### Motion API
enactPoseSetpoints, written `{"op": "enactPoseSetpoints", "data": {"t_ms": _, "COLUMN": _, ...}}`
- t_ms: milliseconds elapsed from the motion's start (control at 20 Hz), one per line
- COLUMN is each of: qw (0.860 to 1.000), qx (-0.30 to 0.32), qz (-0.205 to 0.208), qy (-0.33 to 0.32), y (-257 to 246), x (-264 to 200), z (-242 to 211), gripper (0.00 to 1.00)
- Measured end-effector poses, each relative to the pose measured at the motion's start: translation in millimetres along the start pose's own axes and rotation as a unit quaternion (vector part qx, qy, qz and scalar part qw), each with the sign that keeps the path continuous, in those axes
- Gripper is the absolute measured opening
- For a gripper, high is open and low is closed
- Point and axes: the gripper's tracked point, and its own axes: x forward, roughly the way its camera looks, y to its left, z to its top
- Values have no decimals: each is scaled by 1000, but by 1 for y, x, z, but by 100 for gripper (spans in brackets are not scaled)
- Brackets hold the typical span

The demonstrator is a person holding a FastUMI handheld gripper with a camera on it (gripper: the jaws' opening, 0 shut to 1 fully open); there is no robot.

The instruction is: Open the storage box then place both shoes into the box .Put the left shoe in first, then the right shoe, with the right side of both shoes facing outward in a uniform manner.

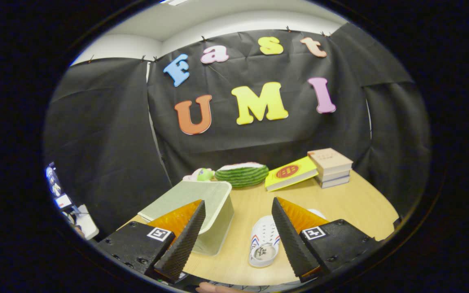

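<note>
Storage box: pale, lid apparently still down and tilted, on the worktop just beyond the left finger, whose tip overlaps its near rim.
Gripper: jaws spread wide, pinching nothing; held above the worktop's near edge.
Shoe: white with red and blue stripes, lying between the fingers, heel opening toward the camera, close against the right finger. A second white shape peeks out past the right finger; whether it is the other shoe I cannot tell.
Beyond the box: a small pink and green toy, a watermelon-slice cushion, a yellow book leaning on a stack of books.
Step in hand: probably the first one, opening the box, since the lid looks closed and no shoe is inside.
Next move: likely swing left, catch the lid's near edge and lift it clear before touching the shoe; the lid looks thin, so the grip needs to be shallow.
</note>
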Motion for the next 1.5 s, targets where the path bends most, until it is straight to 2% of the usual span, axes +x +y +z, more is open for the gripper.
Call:
{"op": "enactPoseSetpoints", "data": {"t_ms": 100, "qw": 997, "qx": 43, "qz": 37, "qy": 47, "y": 1, "x": 23, "z": -14, "gripper": 100}}
{"op": "enactPoseSetpoints", "data": {"t_ms": 200, "qw": 991, "qx": 85, "qz": 55, "qy": 87, "y": -8, "x": 45, "z": -26, "gripper": 100}}
{"op": "enactPoseSetpoints", "data": {"t_ms": 400, "qw": 968, "qx": 161, "qz": 119, "qy": 154, "y": 4, "x": 89, "z": -31, "gripper": 98}}
{"op": "enactPoseSetpoints", "data": {"t_ms": 550, "qw": 939, "qx": 217, "qz": 165, "qy": 211, "y": 11, "x": 108, "z": -41, "gripper": 96}}
{"op": "enactPoseSetpoints", "data": {"t_ms": 700, "qw": 914, "qx": 256, "qz": 205, "qy": 238, "y": 14, "x": 131, "z": -35, "gripper": 94}}
{"op": "enactPoseSetpoints", "data": {"t_ms": 850, "qw": 865, "qx": 305, "qz": 271, "qy": 290, "y": 26, "x": 137, "z": -41, "gripper": 92}}
{"op": "enactPoseSetpoints", "data": {"t_ms": 900, "qw": 852, "qx": 325, "qz": 279, "qy": 300, "y": 26, "x": 141, "z": -41, "gripper": 90}}
{"op": "enactPoseSetpoints", "data": {"t_ms": 1050, "qw": 839, "qx": 349, "qz": 292, "qy": 298, "y": 26, "x": 162, "z": -40, "gripper": 82}}
{"op": "enactPoseSetpoints", "data": {"t_ms": 1150, "qw": 818, "qx": 371, "qz": 318, "qy": 302, "y": 35, "x": 160, "z": -36, "gripper": 73}}
{"op": "enactPoseSetpoints", "data": {"t_ms": 1200, "qw": 814, "qx": 374, "qz": 320, "qy": 308, "y": 38, "x": 161, "z": -40, "gripper": 69}}
{"op": "enactPoseSetpoints", "data": {"t_ms": 1300, "qw": 815, "qx": 374, "qz": 308, "qy": 319, "y": 40, "x": 169, "z": -50, "gripper": 56}}
{"op": "enactPoseSetpoints", "data": {"t_ms": 1400, "qw": 812, "qx": 378, "qz": 302, "qy": 327, "y": 40, "x": 165, "z": -54, "gripper": 35}}
{"op": "enactPoseSetpoints", "data": {"t_ms": 1450, "qw": 816, "qx": 377, "qz": 299, "qy": 321, "y": 40, "x": 167, "z": -53, "gripper": 18}}
{"op": "enactPoseSetpoints", "data": {"t_ms": 1500, "qw": 817, "qx": 384, "qz": 300, "qy": 308, "y": 39, "x": 168, "z": -48, "gripper": 14}}
